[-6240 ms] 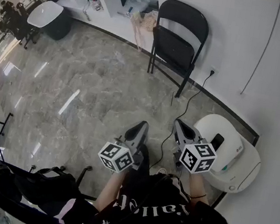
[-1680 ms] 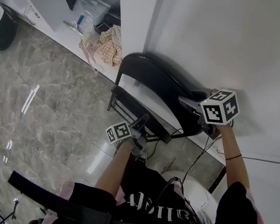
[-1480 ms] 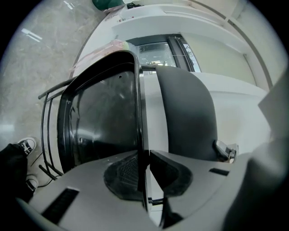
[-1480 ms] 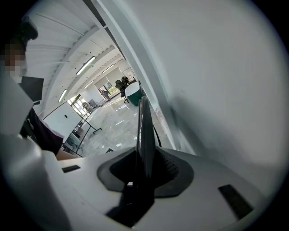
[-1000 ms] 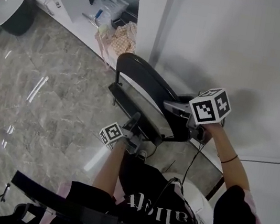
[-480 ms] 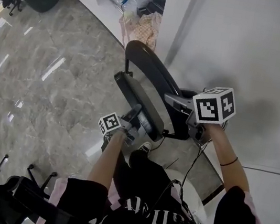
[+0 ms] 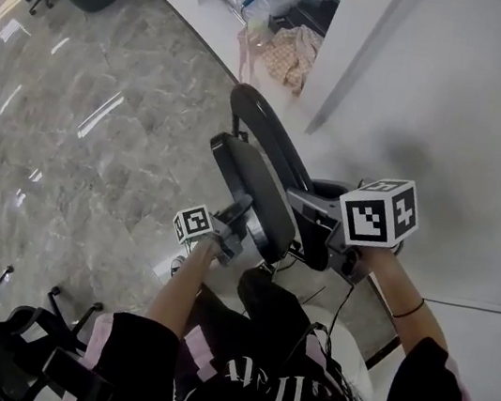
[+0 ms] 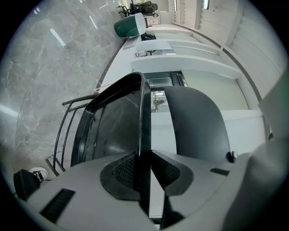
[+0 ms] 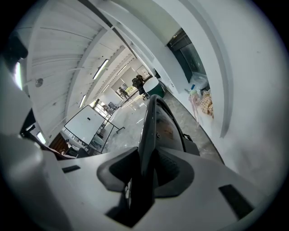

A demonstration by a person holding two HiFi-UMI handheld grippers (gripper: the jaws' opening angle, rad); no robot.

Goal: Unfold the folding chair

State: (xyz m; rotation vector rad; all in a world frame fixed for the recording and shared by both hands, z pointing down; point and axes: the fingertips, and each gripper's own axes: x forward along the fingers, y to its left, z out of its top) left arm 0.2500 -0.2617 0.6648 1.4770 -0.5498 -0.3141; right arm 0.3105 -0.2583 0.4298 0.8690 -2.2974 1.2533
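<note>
Left gripper: pinching seat rim, jaws just easing wider.
Right gripper: clamped on backrest edge.
Folding chair: twelve o'clock.

One folding chair, two grippers, one person and one checked cloth.

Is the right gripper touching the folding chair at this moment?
Touching. The right gripper view shows the folding chair edge-on between the right gripper jaws, with both pads pressed against its thin panel.
</note>
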